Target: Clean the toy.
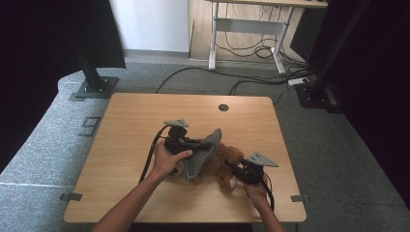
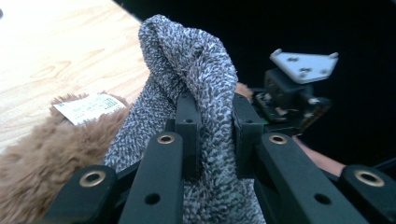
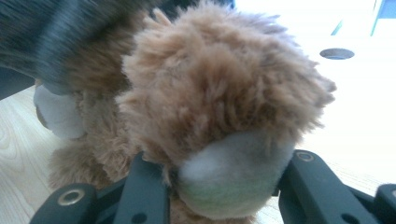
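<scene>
At frame centre we see the wooden worktop (image 1: 130,121), with a round cable hole (image 1: 223,107) near its far edge. Beyond it, at upper right, stands a white-legged desk (image 1: 251,24) over tangled cables (image 1: 251,48) on grey carpet (image 1: 338,159).

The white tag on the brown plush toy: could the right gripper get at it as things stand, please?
Probably not directly. The right gripper is shut on the toy's pale-soled foot, and the white tag lies on the plush toy beside the grey cloth, which the left gripper pinches; it must let go first.
</scene>
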Motion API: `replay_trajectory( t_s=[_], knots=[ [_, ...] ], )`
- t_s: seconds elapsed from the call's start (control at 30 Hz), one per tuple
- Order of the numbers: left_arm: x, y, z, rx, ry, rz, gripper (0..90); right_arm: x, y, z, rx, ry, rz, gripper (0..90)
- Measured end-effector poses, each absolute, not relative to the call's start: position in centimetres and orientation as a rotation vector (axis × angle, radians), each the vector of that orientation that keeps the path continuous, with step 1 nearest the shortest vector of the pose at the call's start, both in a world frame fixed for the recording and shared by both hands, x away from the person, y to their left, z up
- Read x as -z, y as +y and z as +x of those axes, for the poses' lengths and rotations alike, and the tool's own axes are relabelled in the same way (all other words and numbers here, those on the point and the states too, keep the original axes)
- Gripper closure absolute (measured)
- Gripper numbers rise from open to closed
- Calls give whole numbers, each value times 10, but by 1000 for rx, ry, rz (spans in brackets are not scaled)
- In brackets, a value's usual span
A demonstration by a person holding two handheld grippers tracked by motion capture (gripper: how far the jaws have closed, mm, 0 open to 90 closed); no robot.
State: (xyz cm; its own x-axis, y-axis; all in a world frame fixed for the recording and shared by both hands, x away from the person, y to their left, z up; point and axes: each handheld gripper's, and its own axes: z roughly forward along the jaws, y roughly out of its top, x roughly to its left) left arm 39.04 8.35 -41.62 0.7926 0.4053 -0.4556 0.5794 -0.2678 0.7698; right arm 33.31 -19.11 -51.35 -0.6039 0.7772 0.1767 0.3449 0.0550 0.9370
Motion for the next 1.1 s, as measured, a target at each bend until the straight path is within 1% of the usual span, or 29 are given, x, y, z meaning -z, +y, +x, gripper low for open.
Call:
replay_trajectory(
  t_s=[0.17, 0.37, 0.53, 0.67, 0.87, 1.1],
  knots=[
    [420, 68, 396, 207, 755, 1925, 760, 513, -189, 333, -1564, 1977, 1104, 659],
    [420, 44, 396, 238, 721, 1952, 759, 514, -189, 334, -1560, 1979, 1105, 662],
    [427, 26, 398, 229, 721, 2005, 757, 514, -189, 333, -1556, 1982, 1116, 667],
    [431, 32, 402, 177, 763, 2034, 762, 515, -192, 333, -1558, 1984, 1118, 674],
    [437, 51, 409, 160, 827, 2015, 769, 515, -190, 333, -1556, 1989, 1110, 676],
    [438, 65, 412, 126, 854, 2017, 773, 515, -191, 332, -1560, 1991, 1106, 676]
  ],
)
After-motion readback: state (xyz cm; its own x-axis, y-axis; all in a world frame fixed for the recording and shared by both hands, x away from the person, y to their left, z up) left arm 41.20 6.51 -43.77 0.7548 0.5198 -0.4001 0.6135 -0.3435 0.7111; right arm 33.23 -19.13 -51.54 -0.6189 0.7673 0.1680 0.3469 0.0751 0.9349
